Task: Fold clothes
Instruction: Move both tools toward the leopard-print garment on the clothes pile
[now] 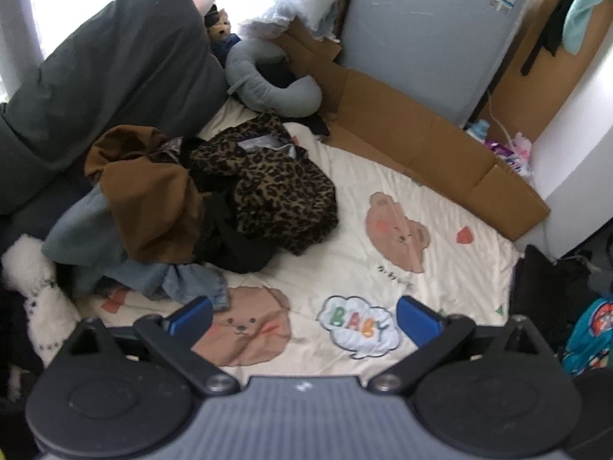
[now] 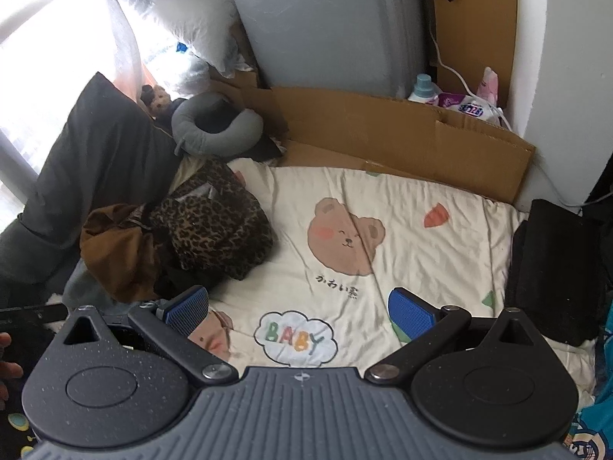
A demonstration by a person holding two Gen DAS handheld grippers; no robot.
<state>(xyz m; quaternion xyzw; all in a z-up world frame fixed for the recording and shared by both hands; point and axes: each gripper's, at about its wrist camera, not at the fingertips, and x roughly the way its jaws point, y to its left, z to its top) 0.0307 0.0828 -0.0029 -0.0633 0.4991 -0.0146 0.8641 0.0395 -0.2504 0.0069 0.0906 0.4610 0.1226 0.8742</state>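
A heap of unfolded clothes lies at the left of a cream bear-print bedspread [image 1: 440,207] [image 2: 421,237]. On top is a leopard-print garment [image 1: 279,188] [image 2: 214,230], beside a brown garment [image 1: 153,207] [image 2: 115,257], over black cloth [image 1: 233,245] and denim [image 1: 191,283]. My left gripper [image 1: 304,316] hovers open above the bedspread, just in front of the heap, holding nothing. My right gripper [image 2: 299,308] is open too, over the "BABY" print [image 2: 297,339], with the heap to its left. A folded black item [image 2: 555,268] lies at the bed's right edge.
A dark grey pillow [image 1: 115,76] [image 2: 92,161] leans behind the heap. A grey neck pillow [image 1: 268,80] [image 2: 214,130], flattened cardboard [image 1: 421,142] [image 2: 402,134] and an upright grey mattress [image 1: 433,38] [image 2: 325,27] line the far side. A hand [image 2: 7,360] shows at the left edge.
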